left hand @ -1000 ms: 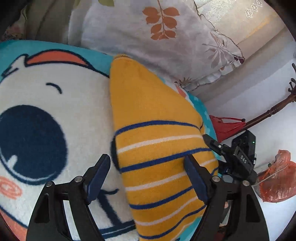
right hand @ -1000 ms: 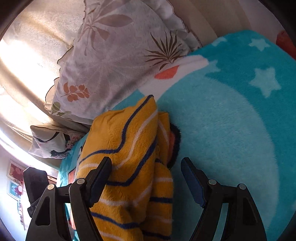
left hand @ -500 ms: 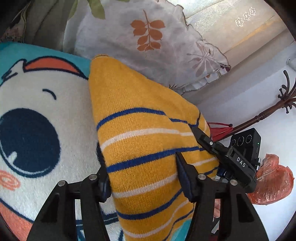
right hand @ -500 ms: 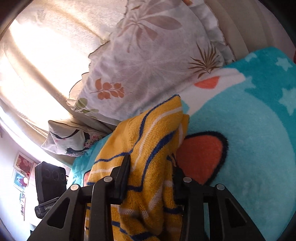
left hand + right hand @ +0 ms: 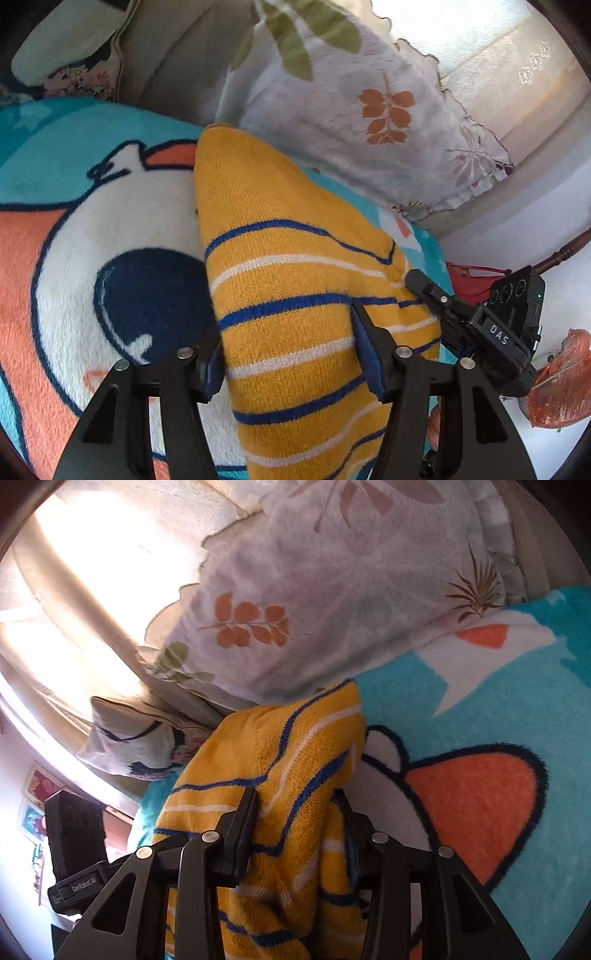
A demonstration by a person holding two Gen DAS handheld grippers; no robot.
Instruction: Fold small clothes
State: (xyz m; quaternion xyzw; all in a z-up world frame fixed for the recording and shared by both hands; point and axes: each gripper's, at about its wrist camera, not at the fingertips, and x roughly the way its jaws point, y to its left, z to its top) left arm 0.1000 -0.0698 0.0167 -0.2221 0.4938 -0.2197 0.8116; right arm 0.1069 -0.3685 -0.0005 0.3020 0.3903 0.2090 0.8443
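Observation:
A small yellow knit sweater (image 5: 295, 295) with blue and white stripes hangs stretched between both grippers above a cartoon fleece blanket (image 5: 110, 258). My left gripper (image 5: 288, 354) is shut on the sweater's near edge, its blue pads pressing the fabric. My right gripper (image 5: 295, 823) is shut on the other end of the sweater (image 5: 280, 753), which bunches between its fingers. The right gripper's body shows at the right of the left wrist view (image 5: 480, 325). The left gripper's body shows at the left of the right wrist view (image 5: 74, 849).
A floral pillow (image 5: 351, 110) leans behind the blanket, also in the right wrist view (image 5: 332, 590). A second cushion (image 5: 125, 746) lies beside it. An orange plastic bag (image 5: 561, 384) and a wooden rack (image 5: 561, 254) stand off the bed at right.
Both grippers closed from open onto the sweater's ends and lifted it off the blanket. The views tilted up toward the pillow.

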